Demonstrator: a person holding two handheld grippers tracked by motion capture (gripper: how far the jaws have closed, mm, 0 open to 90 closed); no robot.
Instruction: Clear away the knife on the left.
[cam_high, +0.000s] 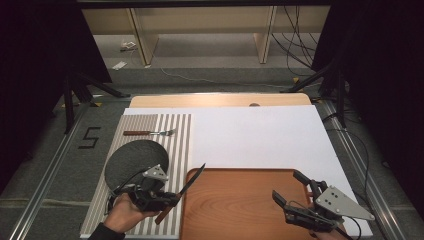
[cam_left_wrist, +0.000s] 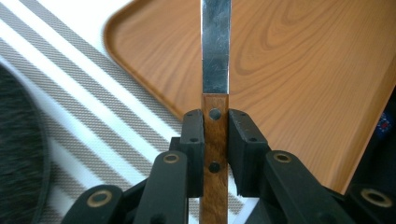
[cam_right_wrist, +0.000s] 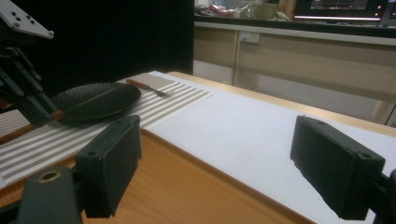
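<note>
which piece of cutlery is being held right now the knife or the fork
The knife: the left gripper clamps its wooden handle, blade over the tray. The fork lies untouched on the striped mat.

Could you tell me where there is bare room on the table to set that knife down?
The wooden tray is bare between the two grippers, and the white board lies free beyond it. The striped placemat is crowded: black plate, fork, and the left gripper holding the knife.
</note>
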